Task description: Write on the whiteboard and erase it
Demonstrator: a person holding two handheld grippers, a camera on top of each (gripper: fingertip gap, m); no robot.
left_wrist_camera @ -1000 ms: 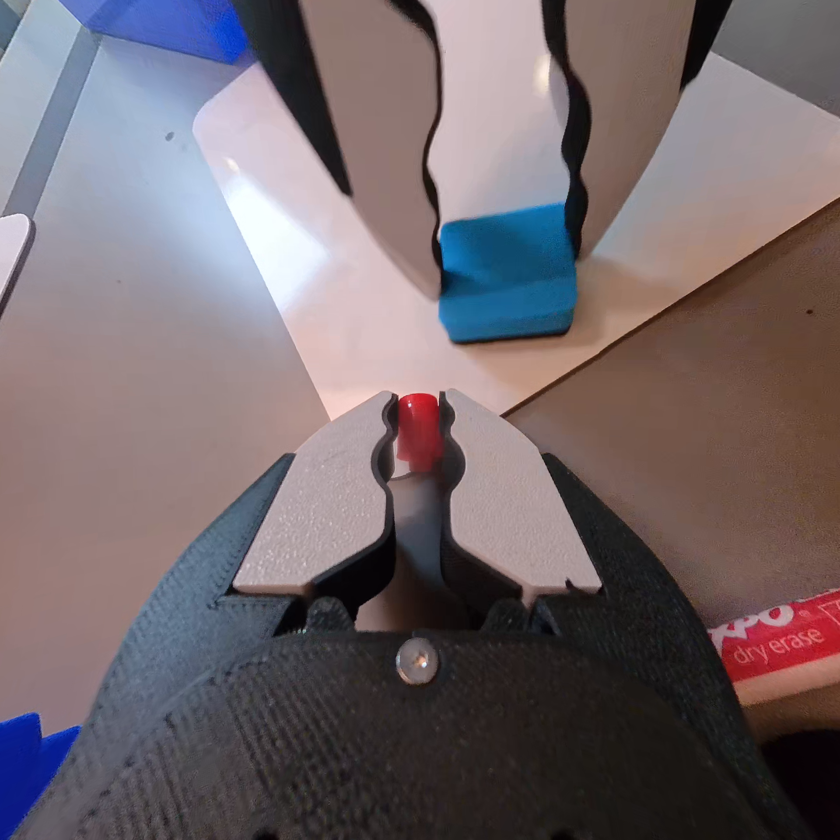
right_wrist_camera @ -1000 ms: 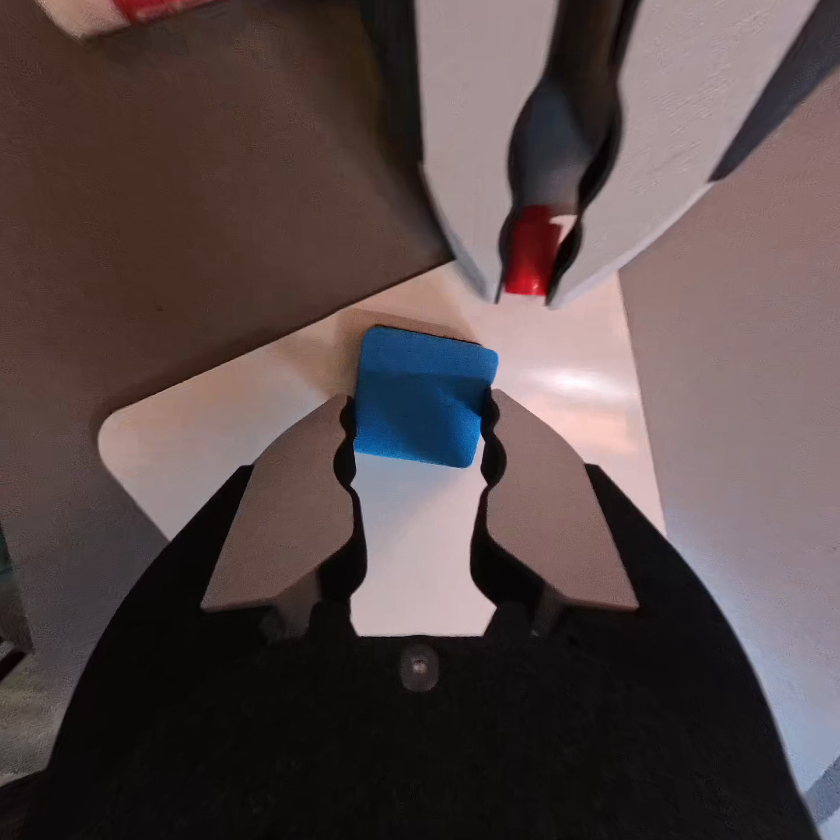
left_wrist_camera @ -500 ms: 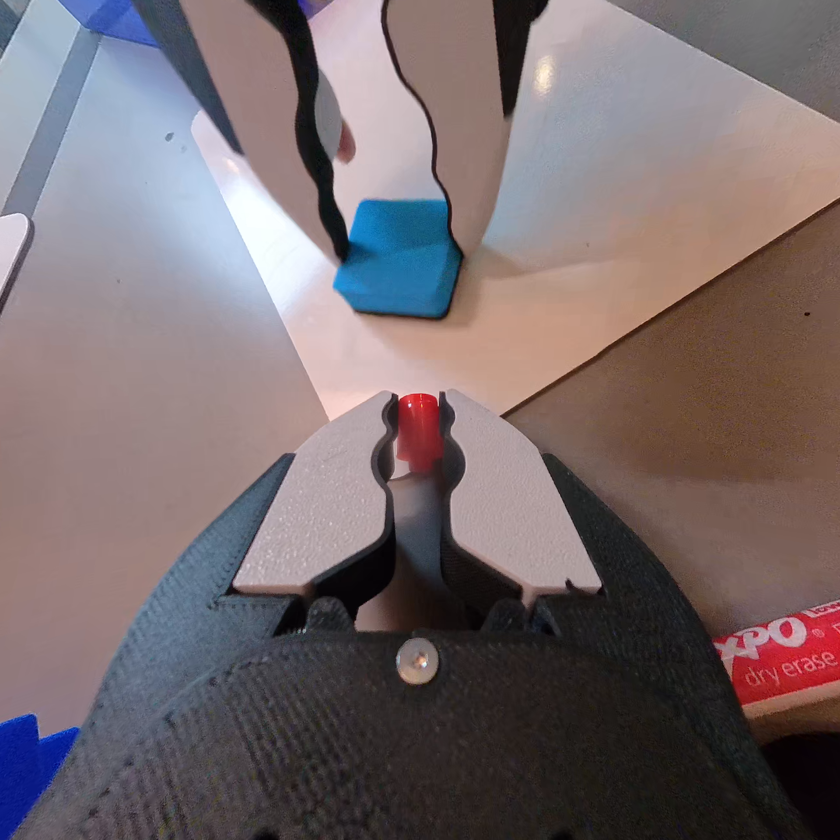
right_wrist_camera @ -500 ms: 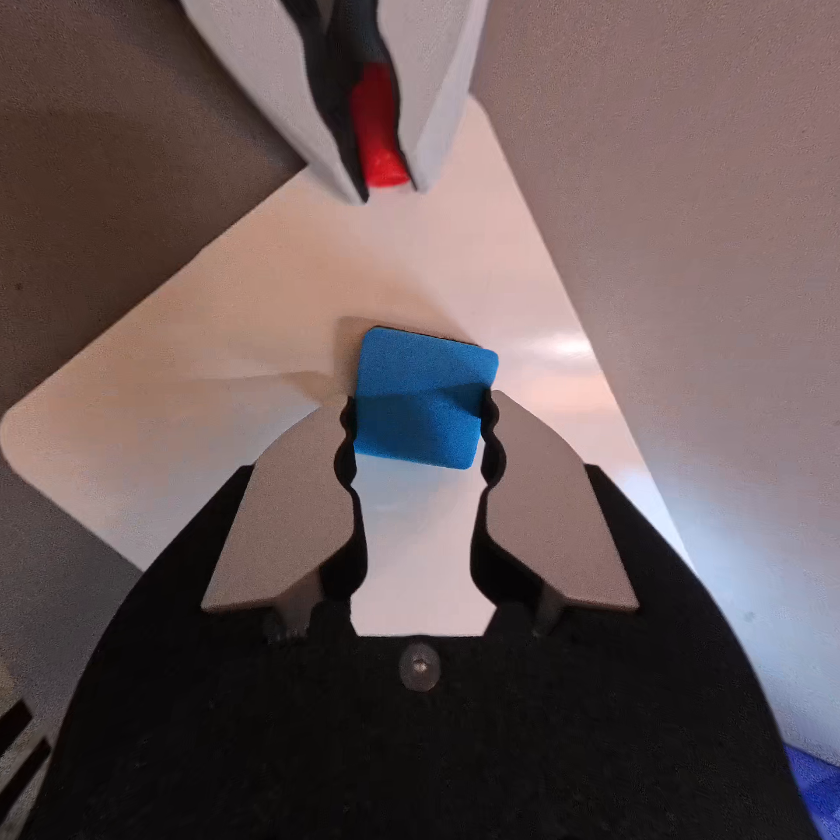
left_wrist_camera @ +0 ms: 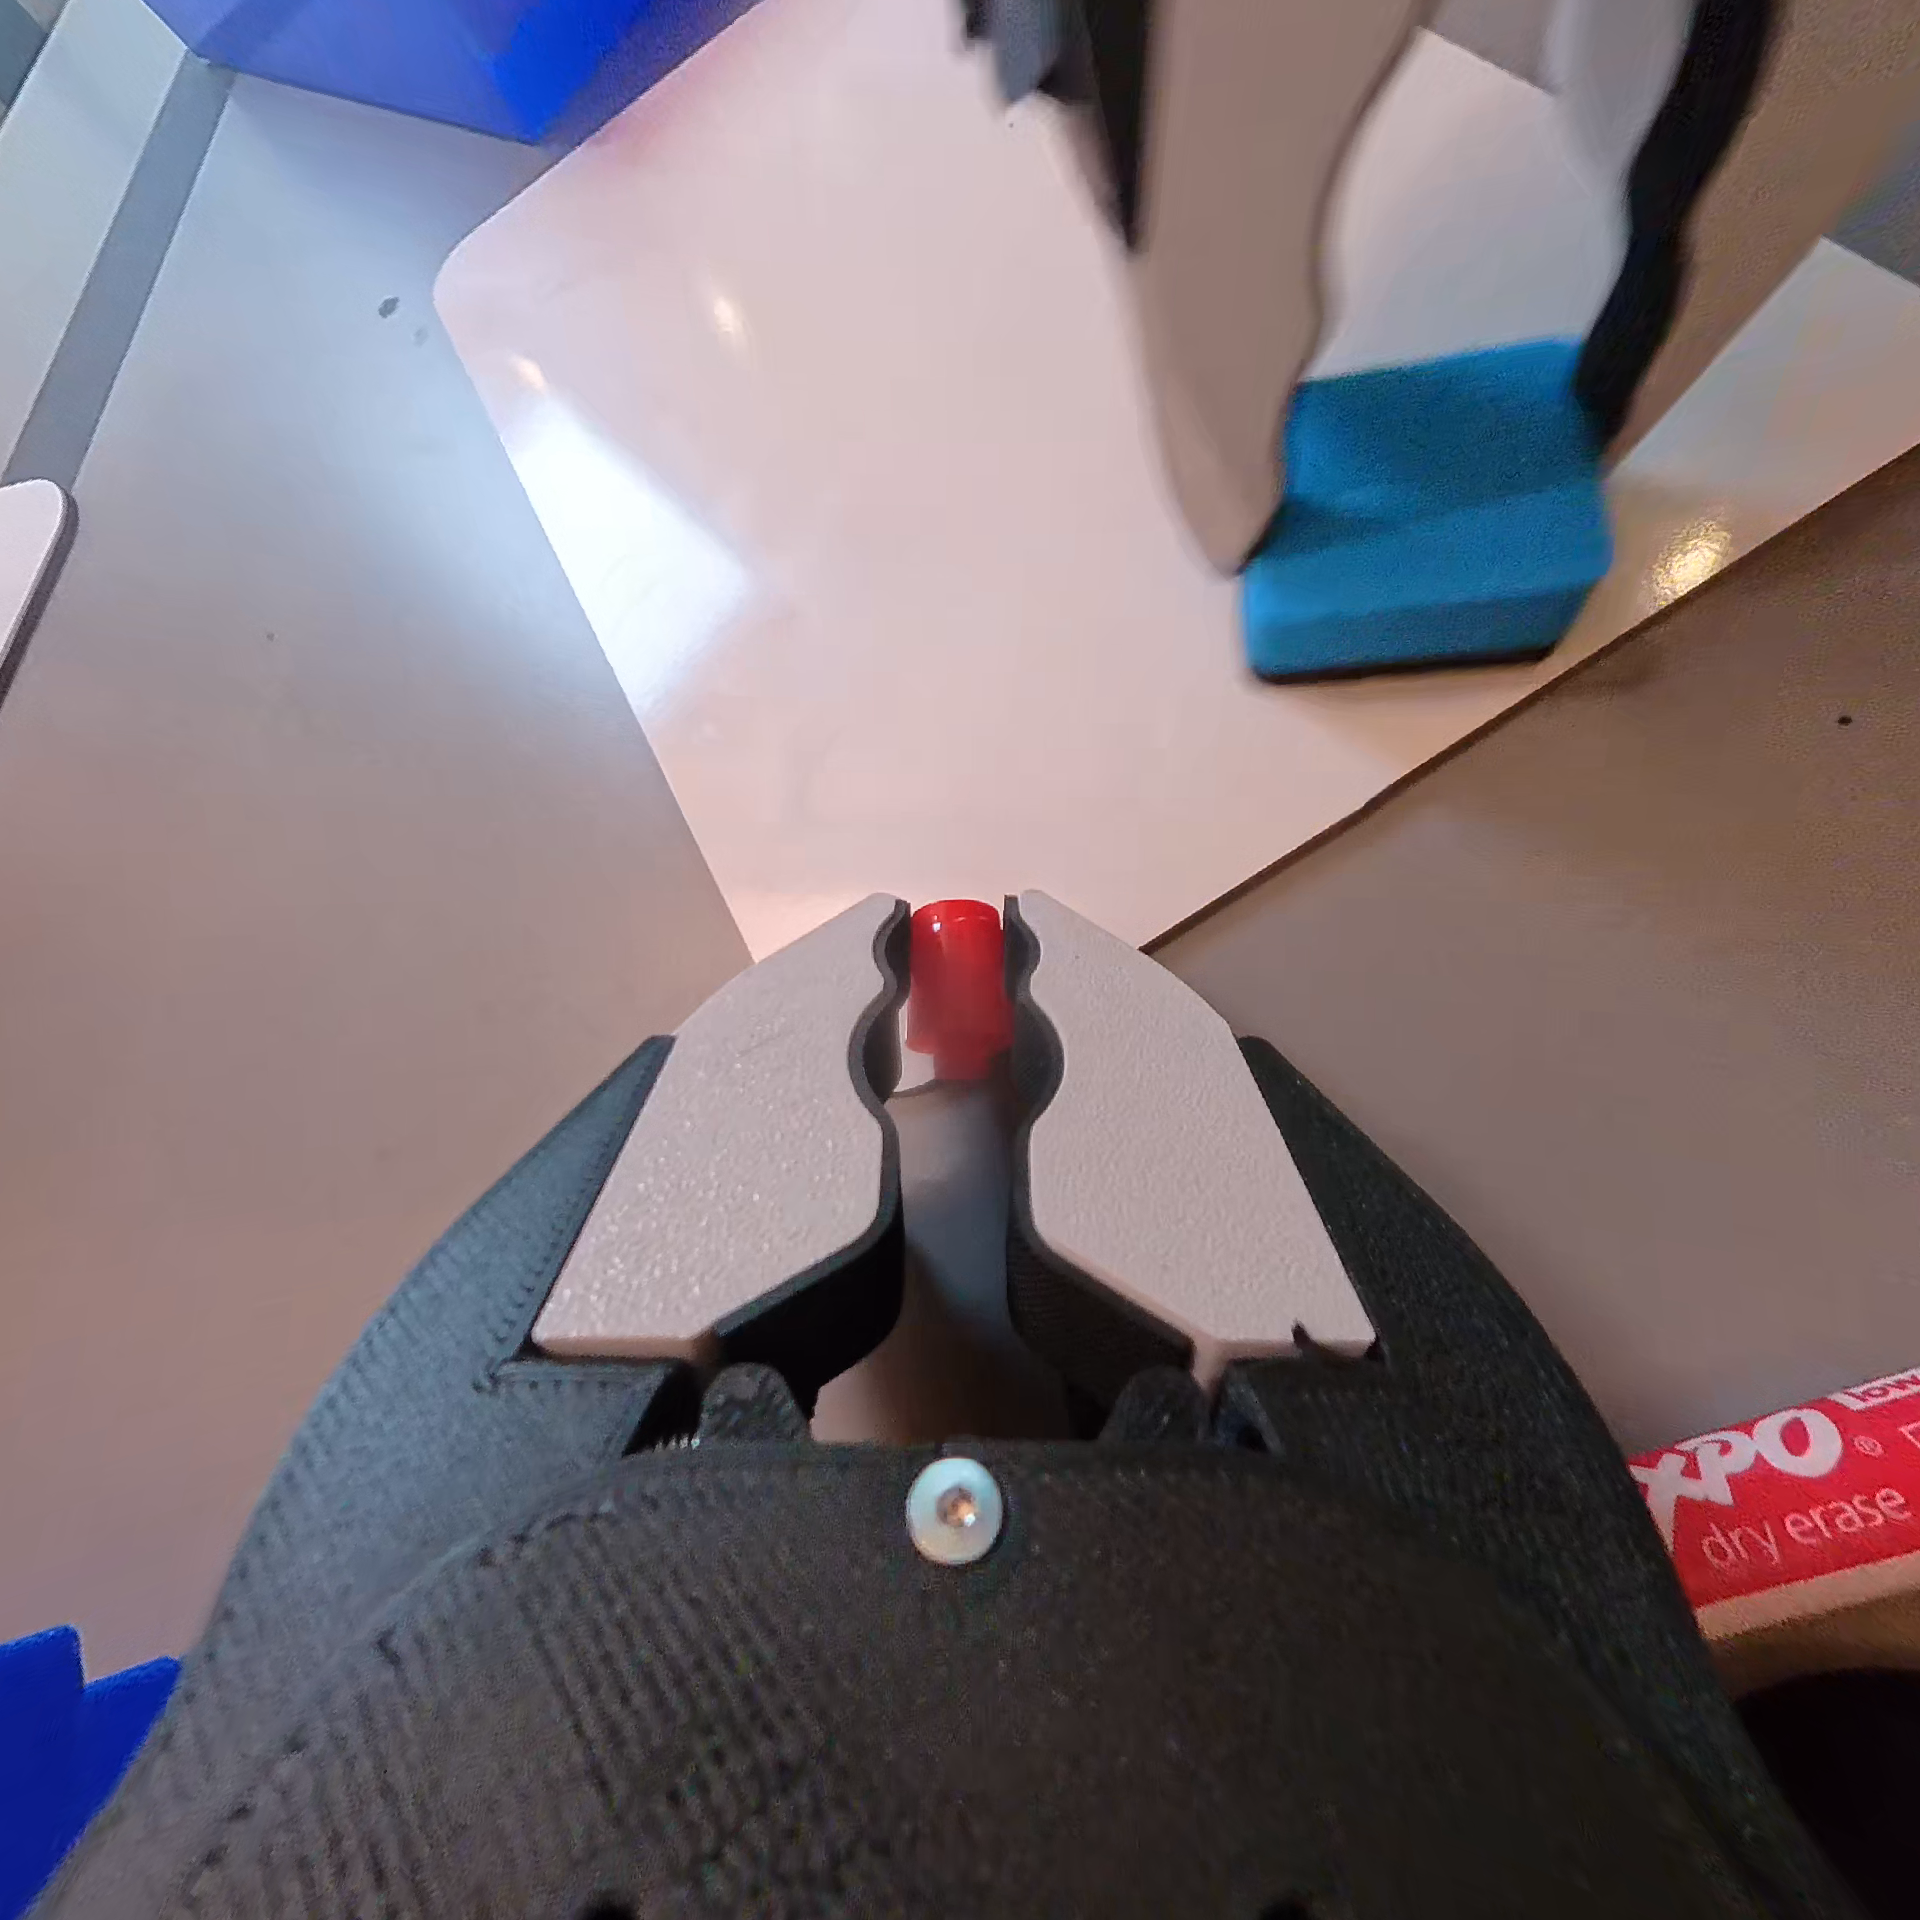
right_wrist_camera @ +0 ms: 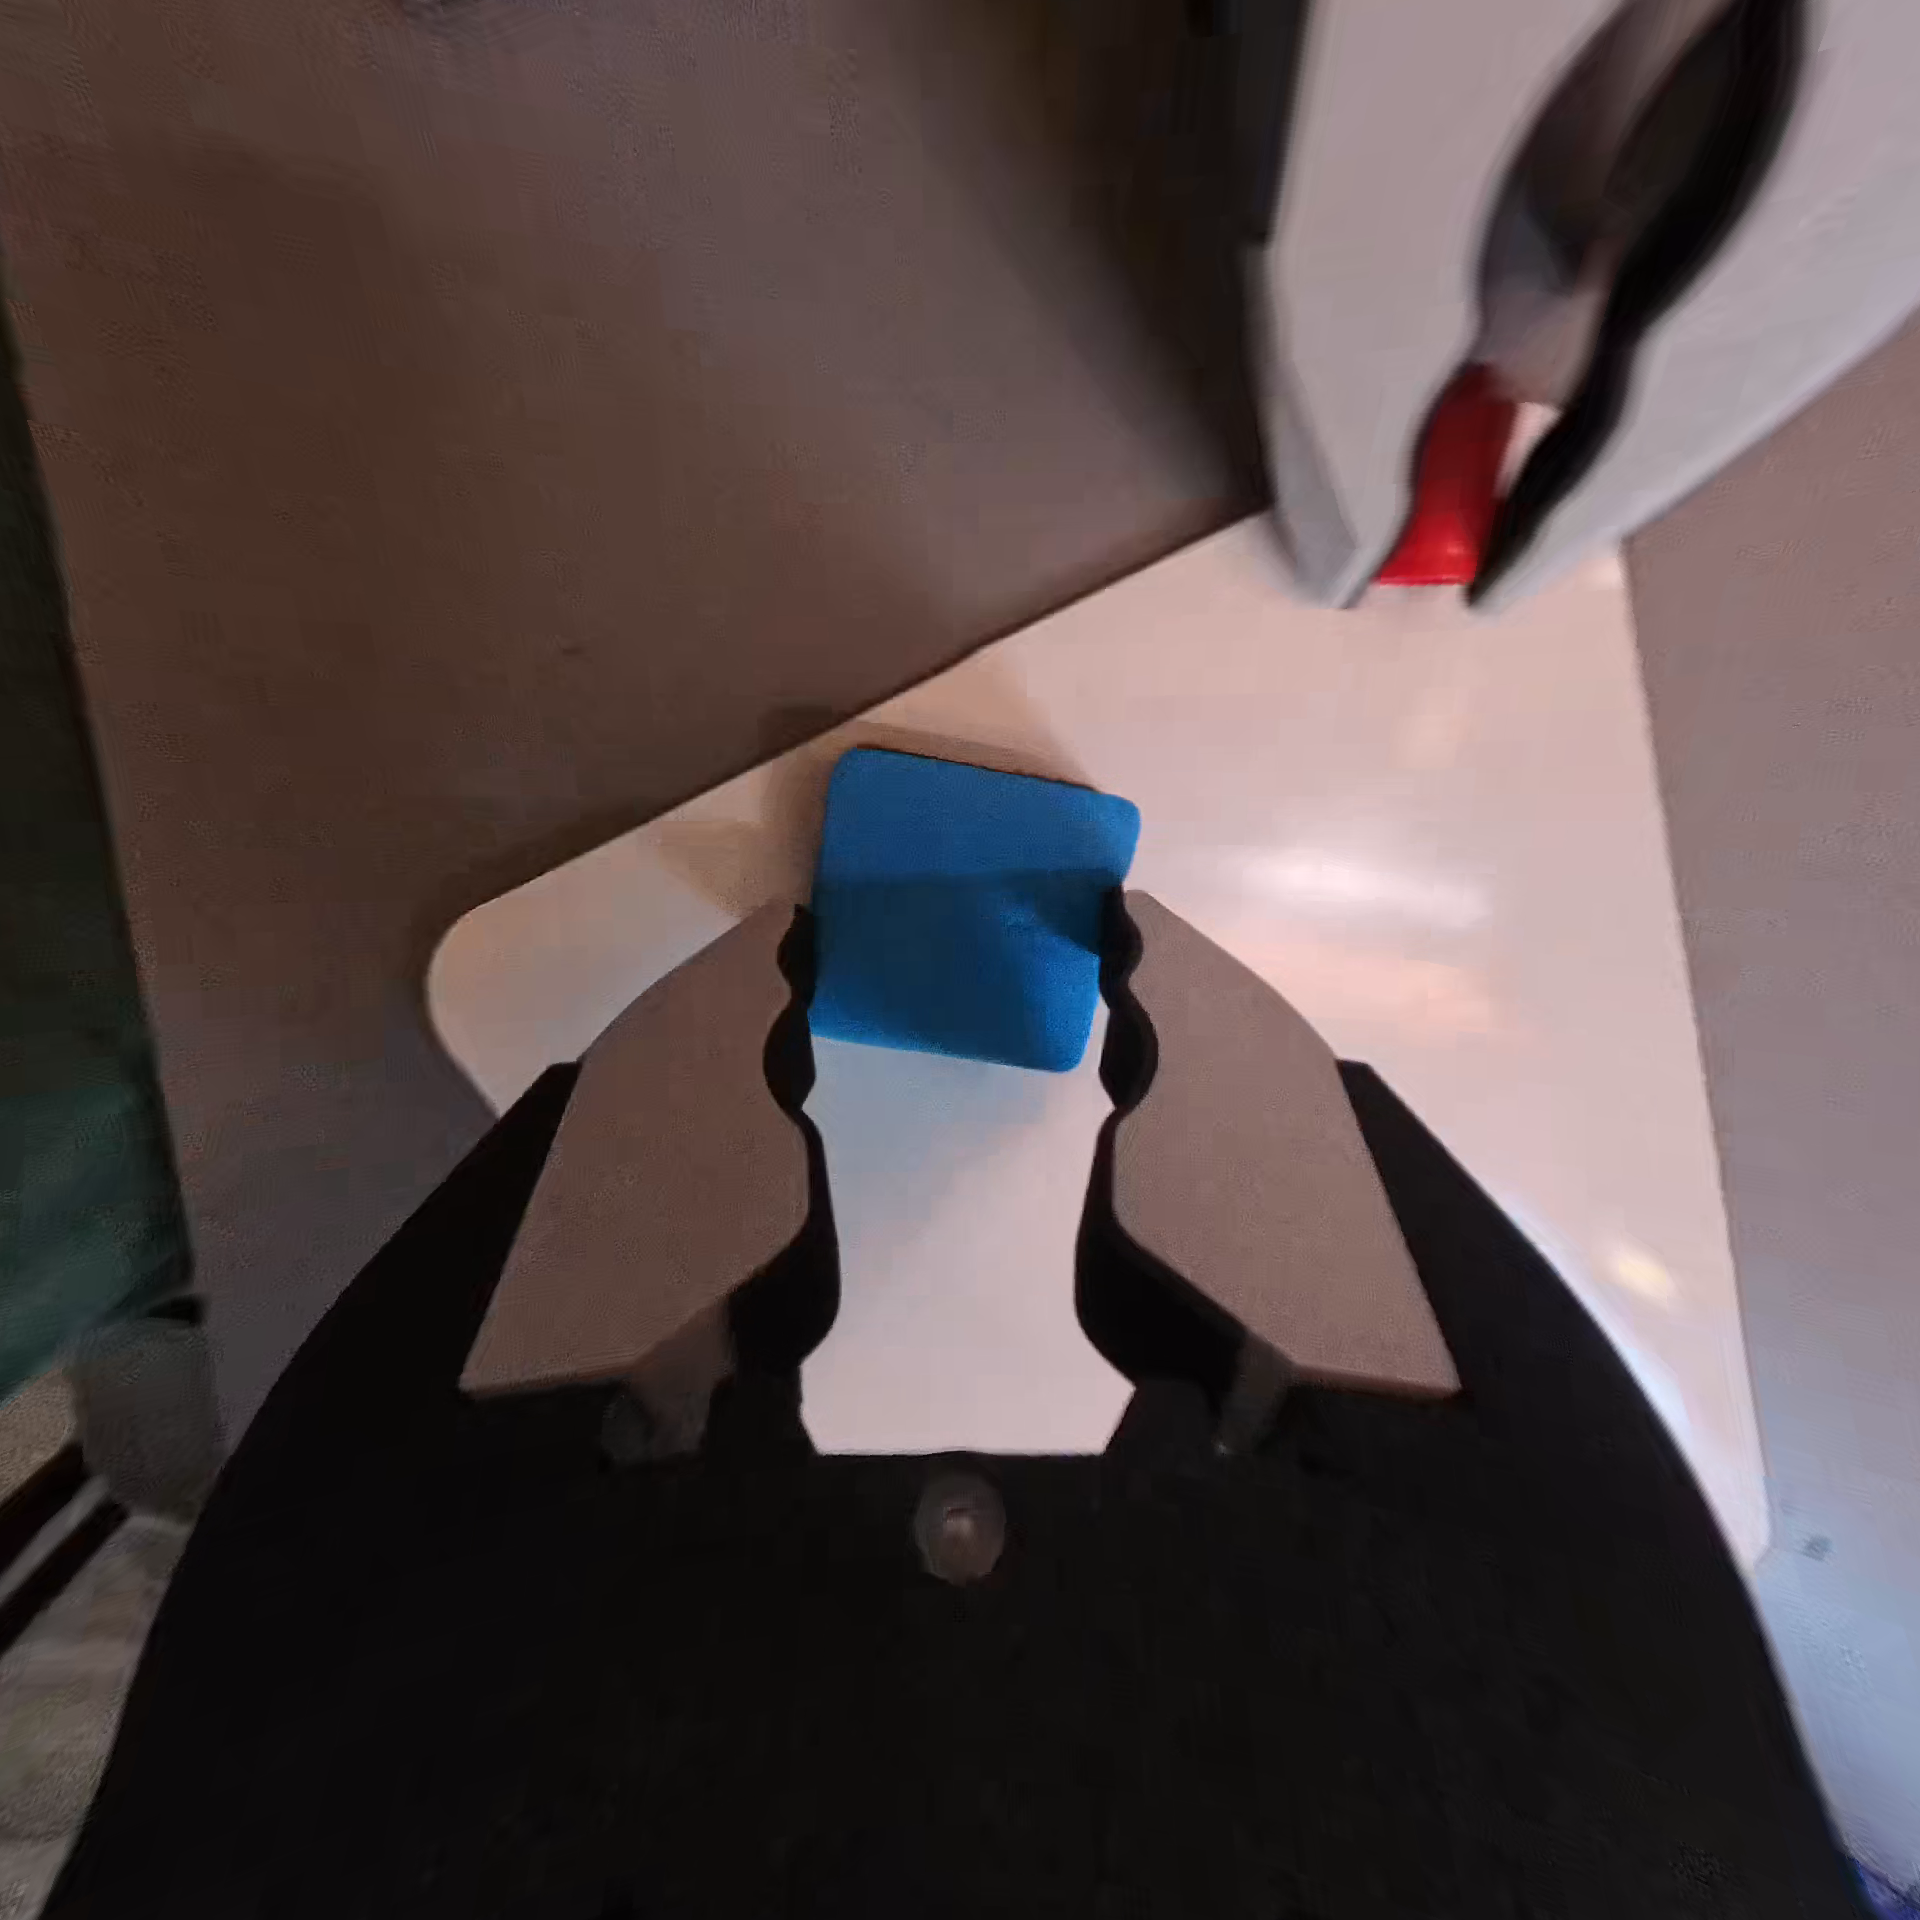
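While you've got the left gripper [left_wrist_camera: 958, 914] squeezed nearly closed, its two grey fingers [left_wrist_camera: 758, 1132] are pinching a marker [left_wrist_camera: 956, 982], so only the red end pokes out at the tips and a bit of grey barrel shows behind it in the narrow gap. That tip sits right over the near corner of the whiteboard [left_wrist_camera: 831, 436], which lies flat on the brown table [left_wrist_camera: 312, 831]; whether the marker actually touches the board, can't tell from here. Your right gripper [right_wrist_camera: 956, 925] is spread about as wide as the blue eraser [right_wrist_camera: 966, 914] it's clamped on, with both fingertips pressed against the eraser's sides. The eraser sits on the board close to the board's edge, and from the left wrist view you can see it flat on the surface near the far right side, a bit motion-blurred, with a thin black base under the blue foam. From the right wrist view the other gripper shows up top right with the red marker end between its fingers, at the board's corner, well apart from the eraser. Out past all that: a red and white eraser pack [left_wrist_camera: 1808, 1486] at the right edge of the table, a blue bin [left_wrist_camera: 436, 52] behind the board, and another blue piece [left_wrist_camera: 62, 1756] bottom left.
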